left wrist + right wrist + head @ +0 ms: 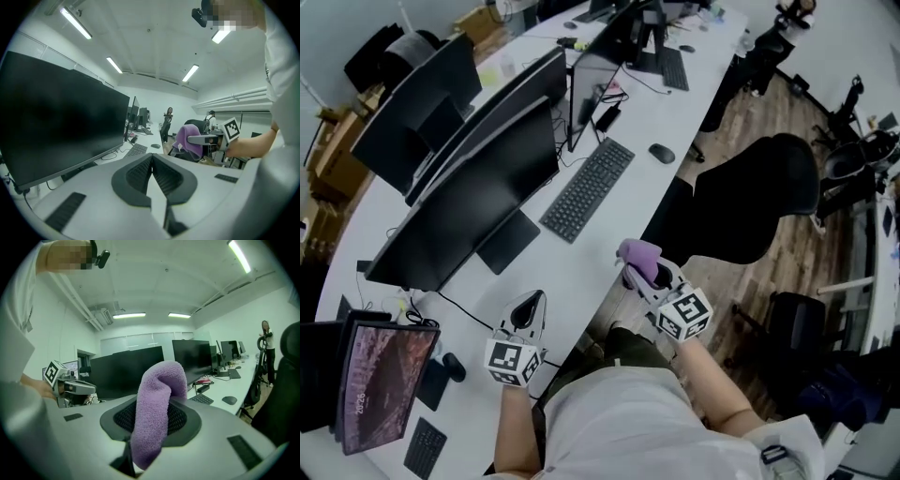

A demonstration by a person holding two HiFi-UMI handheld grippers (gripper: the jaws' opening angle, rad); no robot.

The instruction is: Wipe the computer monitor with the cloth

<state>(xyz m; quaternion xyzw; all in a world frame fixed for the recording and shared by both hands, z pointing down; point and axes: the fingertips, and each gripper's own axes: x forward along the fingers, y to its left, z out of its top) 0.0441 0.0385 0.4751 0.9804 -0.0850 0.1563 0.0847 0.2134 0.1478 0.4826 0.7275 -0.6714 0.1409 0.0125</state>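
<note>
The large dark monitor point(469, 202) stands on the white desk point(581, 272) in the head view, turned off. A purple cloth point(157, 404) is folded between the jaws of my right gripper point(637, 274), which is shut on it and held off the desk's near edge, right of the monitor. The cloth point(639, 255) bulges up past the jaw tips. My left gripper point(529, 306) hovers over the desk just in front of the monitor's lower right corner, jaws shut with nothing in them. In the left gripper view the screen point(56, 117) fills the left side.
A black keyboard point(587, 189) and a mouse point(662, 153) lie right of the monitor. A black office chair point(750, 202) stands behind my right gripper. A small lit screen point(380, 380) sits at the lower left. More monitors line the desk; a person point(167, 123) stands far off.
</note>
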